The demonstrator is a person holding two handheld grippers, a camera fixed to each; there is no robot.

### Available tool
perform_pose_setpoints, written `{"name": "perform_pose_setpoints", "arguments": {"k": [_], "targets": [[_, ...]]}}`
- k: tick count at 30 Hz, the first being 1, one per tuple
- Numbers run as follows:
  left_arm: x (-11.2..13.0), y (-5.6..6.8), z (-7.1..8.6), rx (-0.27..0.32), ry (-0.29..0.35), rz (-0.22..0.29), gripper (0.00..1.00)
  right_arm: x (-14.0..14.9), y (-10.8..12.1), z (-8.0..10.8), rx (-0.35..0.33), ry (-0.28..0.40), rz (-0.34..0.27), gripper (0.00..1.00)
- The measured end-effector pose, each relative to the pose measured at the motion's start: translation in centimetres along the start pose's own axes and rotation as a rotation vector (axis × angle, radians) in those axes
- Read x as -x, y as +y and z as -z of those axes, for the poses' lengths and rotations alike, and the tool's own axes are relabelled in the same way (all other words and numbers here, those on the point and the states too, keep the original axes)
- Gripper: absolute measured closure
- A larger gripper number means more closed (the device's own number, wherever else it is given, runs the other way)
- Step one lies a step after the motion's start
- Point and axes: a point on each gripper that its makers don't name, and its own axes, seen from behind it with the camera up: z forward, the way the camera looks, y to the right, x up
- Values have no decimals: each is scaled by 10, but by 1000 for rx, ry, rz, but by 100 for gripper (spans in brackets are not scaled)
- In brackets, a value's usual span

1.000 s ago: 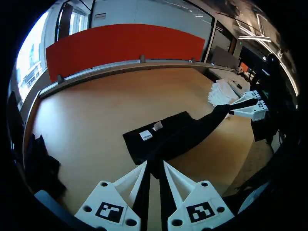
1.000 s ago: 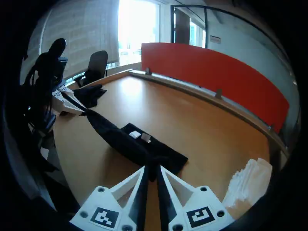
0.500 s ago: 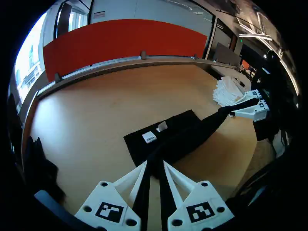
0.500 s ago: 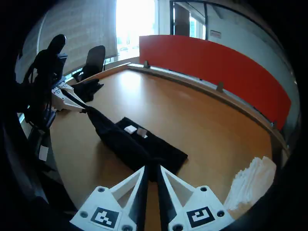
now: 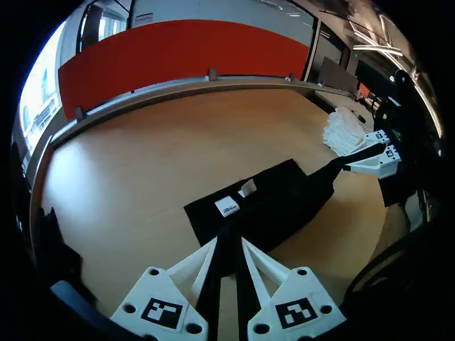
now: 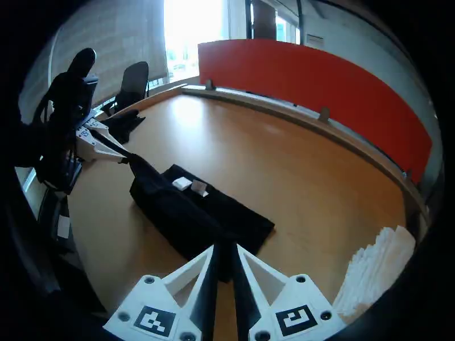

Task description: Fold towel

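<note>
Towel [image 5: 267, 199], black, slung between our two grippers over the wooden worktop [image 5: 131, 165]. We have the left gripper [image 5: 228, 241] clenched on one corner of the raised edge and the right gripper [image 6: 225, 247] clenched on the other, and dark cloth fills the slot between each pair of fingers. Just ahead of each gripper the held edge sags in a loose band. Beyond that band the rest of the towel lies flat on the worktop, with two small white tags [image 5: 234, 200] facing up.

We judge the fold to be under way, with the raised edge yet to be carried across and laid on the far half.

Several things could spoil it from here. Each grip takes only a narrow bite of cloth, so a pull outward could slip a corner free and drop that side. If one gripper leads the other, the edge would land askew. The slack middle could bunch or roll under as we lower it. On so smooth a worktop, the flat half could also slide with the drag and rumple. A stack of white cloths [image 6: 378, 264] sits off to the right of the right gripper, well apart from the fold.
</note>
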Motion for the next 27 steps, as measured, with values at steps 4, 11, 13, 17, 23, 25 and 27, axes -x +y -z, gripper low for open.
{"name": "perform_pose_setpoints", "arguments": {"k": [4,11,13,17,23,25,27], "targets": [[-1,-2,-7,-2,-3,-5,86,1,5,-6,4,-7,-2,86],[1,-11,-24,-17,-17,-21,86,1,12,-21,-1,-18,-10,86],[2,-12,-28,-17,-21,-22,86,2,15,-25,-1,-25,-10,86],[4,-14,-37,-13,-31,-23,86,5,21,-33,1,-37,-13,86],[8,-18,-50,-16,-39,-29,84,10,27,-42,0,-53,-32,86],[9,-19,-55,-15,-44,-31,83,13,29,-45,3,-60,-39,86],[11,-20,-59,-14,-50,-32,83,16,30,-48,5,-67,-45,86]]}}
